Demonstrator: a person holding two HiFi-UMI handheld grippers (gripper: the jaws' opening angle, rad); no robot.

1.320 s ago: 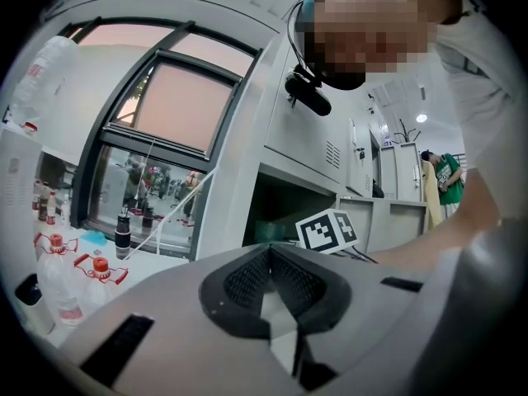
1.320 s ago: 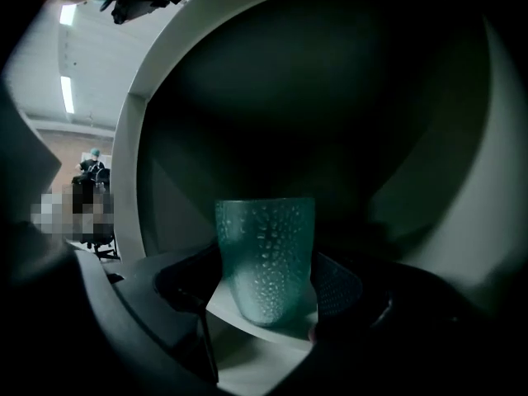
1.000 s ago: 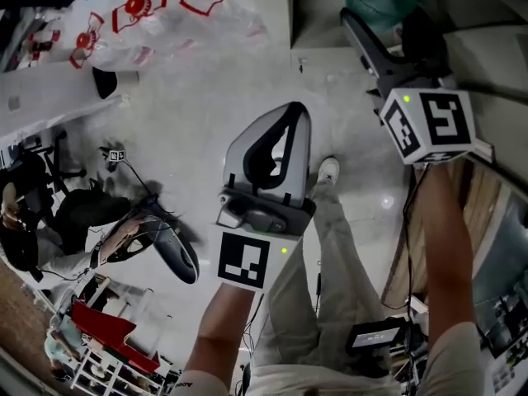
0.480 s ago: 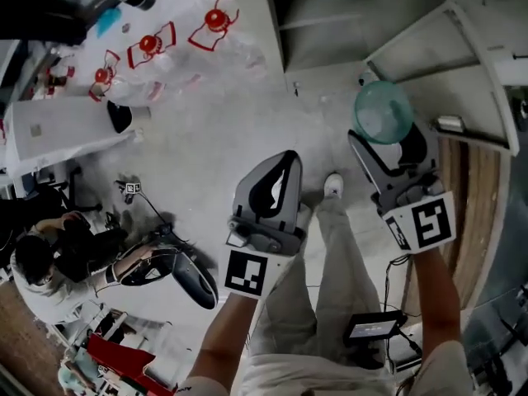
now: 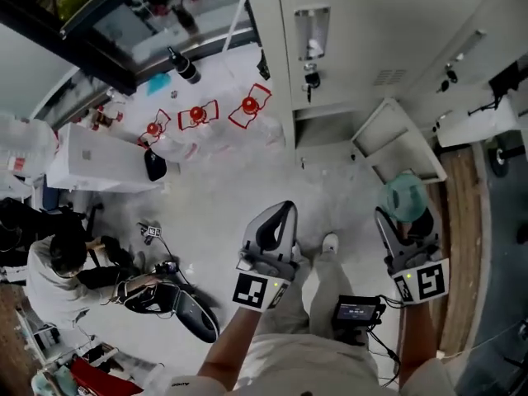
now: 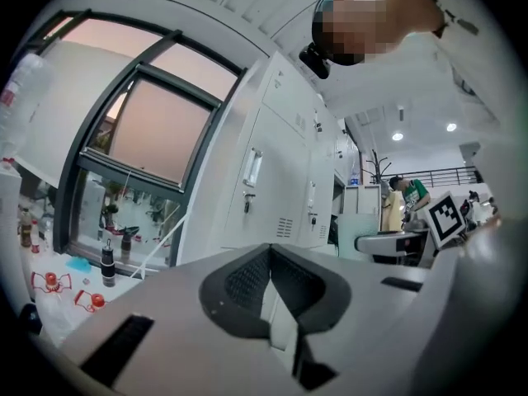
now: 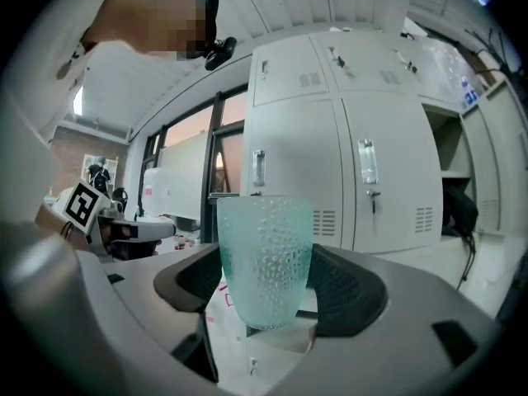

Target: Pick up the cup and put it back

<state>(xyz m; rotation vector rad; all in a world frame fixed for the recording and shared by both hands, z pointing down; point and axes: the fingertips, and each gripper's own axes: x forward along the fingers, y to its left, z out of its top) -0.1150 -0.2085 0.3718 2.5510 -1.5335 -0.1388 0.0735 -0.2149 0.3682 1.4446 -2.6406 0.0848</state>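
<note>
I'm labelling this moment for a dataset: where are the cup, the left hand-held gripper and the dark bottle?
cup [image 7: 266, 258]: right gripper view, middle of its dimpled wall.
left hand-held gripper [image 5: 283, 213]: head view, between its closed fingertips.
dark bottle [image 5: 185, 66]: head view, middle of its body.

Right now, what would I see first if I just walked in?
The bumpy, see-through teal cup stands out first, held upright between the fingers of the right gripper, in front of the white lockers. Next come the open locker door just ahead of it and three bright red shapes in a row at the head view's upper left.
</note>
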